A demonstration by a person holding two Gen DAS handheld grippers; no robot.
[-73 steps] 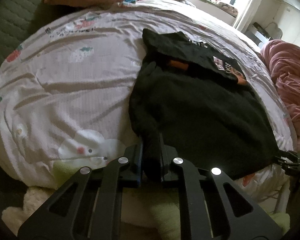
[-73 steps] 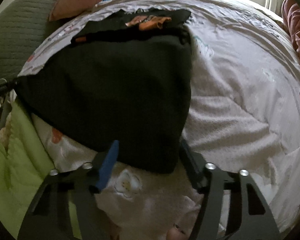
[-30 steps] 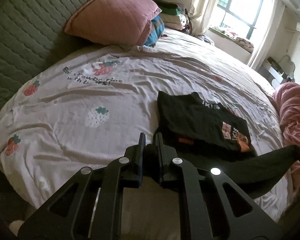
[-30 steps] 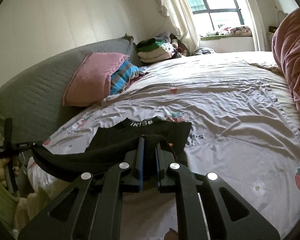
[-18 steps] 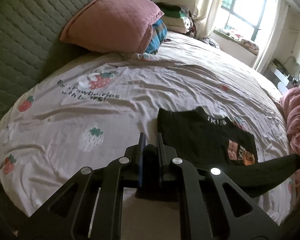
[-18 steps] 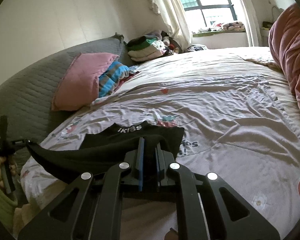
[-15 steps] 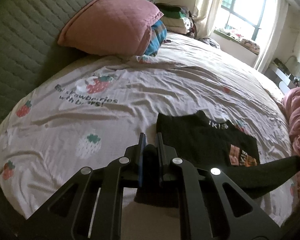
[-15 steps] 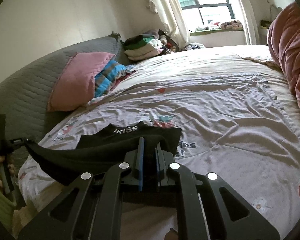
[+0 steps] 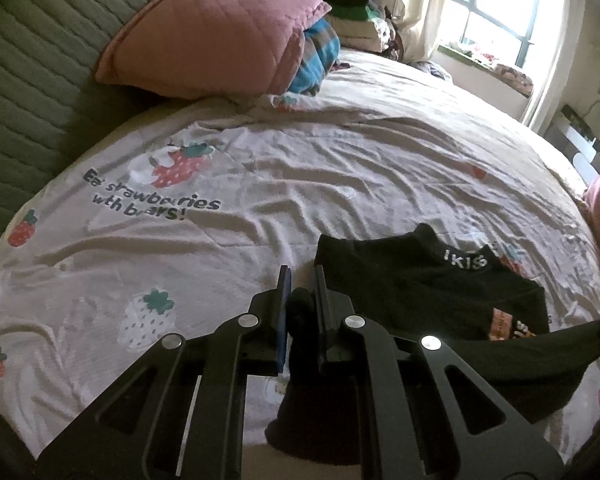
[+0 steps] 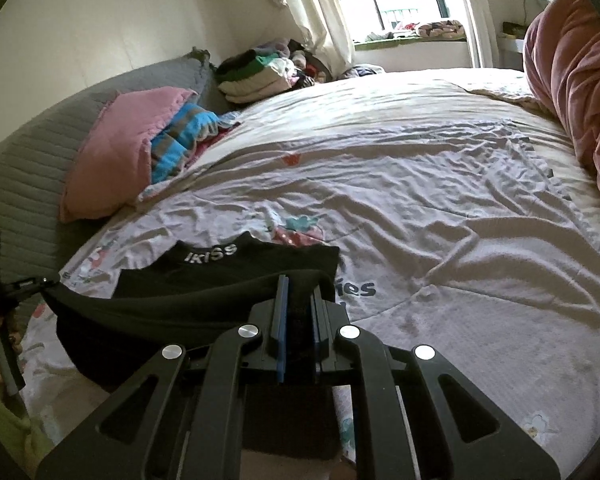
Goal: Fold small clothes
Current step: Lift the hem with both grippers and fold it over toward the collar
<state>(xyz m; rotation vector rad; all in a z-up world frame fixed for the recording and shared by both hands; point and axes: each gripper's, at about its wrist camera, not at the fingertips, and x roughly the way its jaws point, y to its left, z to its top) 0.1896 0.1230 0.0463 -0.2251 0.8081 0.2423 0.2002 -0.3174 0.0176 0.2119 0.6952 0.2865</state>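
Black garment [image 9: 412, 280] hem, pinched by both grippers

the left gripper [image 9: 301, 280] pointed toward 12 o'clock, its jaws pinched nearly together on black cloth. the right gripper [image 10: 299, 286] was clamped likewise, level with it.

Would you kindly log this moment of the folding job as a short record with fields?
Surface: bed sheet with strawberry print
Garment: black fabric top with white collar lettering, far part lying on the sheet
Left tongs: shut on the near hem of the garment
Right tongs: shut on the same hem, which is lifted and stretched between the two
Fold status: near hem raised, not yet laid onto the collar end
Background: pink quilted pillow, folded clothes pile
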